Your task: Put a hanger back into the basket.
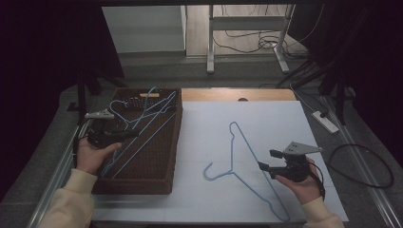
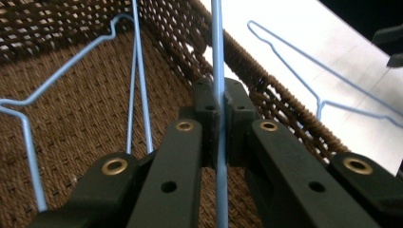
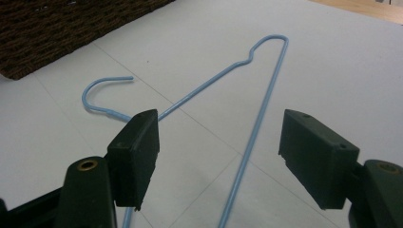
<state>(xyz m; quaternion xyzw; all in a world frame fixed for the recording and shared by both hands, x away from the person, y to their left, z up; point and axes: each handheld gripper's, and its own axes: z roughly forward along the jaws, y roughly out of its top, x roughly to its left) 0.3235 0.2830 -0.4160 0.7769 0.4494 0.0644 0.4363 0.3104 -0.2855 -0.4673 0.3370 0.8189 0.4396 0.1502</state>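
A light blue wire hanger (image 1: 247, 166) lies flat on the white table sheet (image 1: 214, 128), hook toward the basket. My right gripper (image 1: 267, 160) hovers open just right of it; in the right gripper view the hanger (image 3: 256, 118) runs between the spread jaws. A brown woven basket (image 1: 161, 156) at the left holds more blue hangers (image 1: 142, 114). My left gripper (image 1: 133, 135) is inside the basket, shut on the wire of one hanger (image 2: 219, 57), which passes straight up between its jaws. Another hanger (image 2: 138, 85) rests against the basket floor.
The basket's right wall (image 2: 266, 90) separates the left gripper from the sheet. Bare wooden tabletop (image 1: 237, 95) shows behind the sheet. A power strip (image 1: 325, 121) and cables (image 1: 361, 166) lie on the floor at the right.
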